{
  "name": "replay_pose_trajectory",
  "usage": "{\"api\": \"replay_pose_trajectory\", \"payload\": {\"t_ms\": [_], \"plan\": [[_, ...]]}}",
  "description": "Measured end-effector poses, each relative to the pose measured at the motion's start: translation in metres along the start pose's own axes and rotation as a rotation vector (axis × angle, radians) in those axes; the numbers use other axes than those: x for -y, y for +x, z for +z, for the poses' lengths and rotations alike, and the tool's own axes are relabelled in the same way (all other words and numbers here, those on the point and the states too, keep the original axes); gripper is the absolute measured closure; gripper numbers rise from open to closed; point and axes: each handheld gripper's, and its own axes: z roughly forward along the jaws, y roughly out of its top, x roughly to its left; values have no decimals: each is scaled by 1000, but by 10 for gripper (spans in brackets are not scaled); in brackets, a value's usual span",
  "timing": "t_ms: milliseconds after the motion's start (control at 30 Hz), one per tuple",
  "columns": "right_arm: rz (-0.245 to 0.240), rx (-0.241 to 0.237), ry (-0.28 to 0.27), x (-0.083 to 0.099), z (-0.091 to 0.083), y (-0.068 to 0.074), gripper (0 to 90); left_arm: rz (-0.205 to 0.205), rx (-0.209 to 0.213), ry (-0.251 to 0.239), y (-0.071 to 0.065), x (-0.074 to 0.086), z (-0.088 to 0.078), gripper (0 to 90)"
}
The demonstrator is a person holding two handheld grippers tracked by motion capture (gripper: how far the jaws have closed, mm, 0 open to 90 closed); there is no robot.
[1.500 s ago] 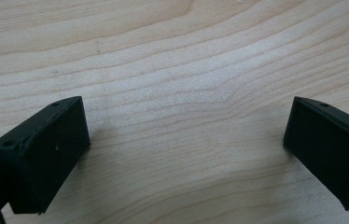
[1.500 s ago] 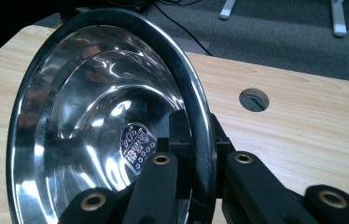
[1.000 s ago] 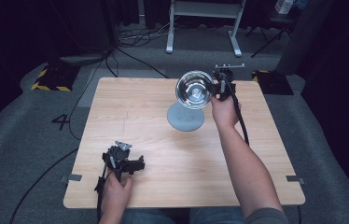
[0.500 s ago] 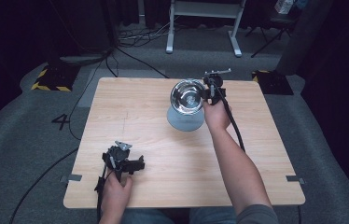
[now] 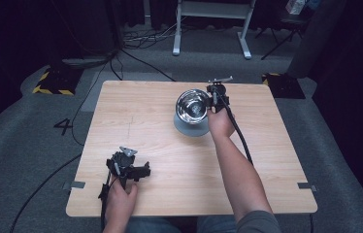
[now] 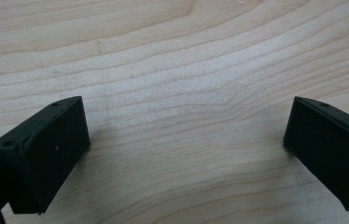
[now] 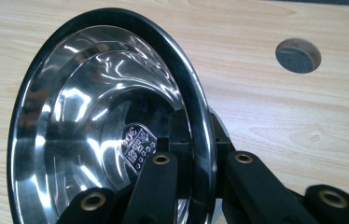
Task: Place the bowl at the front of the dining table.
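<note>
Steel bowl [image 7: 107,135] tilted, rim clamped in right hand-held gripper [image 7: 200,168]; left hand-held gripper [image 6: 182,149] gapes apart.

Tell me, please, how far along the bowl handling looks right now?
Done: the right tool has clamped the bowl by its rim. In hand: the bowl is held tilted over the grey disc. Left: setting it down; the left tool rests open on the table.

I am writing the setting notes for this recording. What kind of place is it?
Probably a recording lab or studio, not a home: a light wooden table stands alone on grey carpet, with black cables and yellow-black hazard tape on the floor.
</note>
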Motion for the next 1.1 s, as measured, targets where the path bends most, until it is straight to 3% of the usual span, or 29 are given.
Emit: {"api": "replay_pose_trajectory", "payload": {"t_ms": [567,1100], "plan": [[18,15,63,9,34,6,856,0,0,-1,0,0,0,3],[43,0,89,15,44,6,852,0,0,0,0,0,0,3]]}}
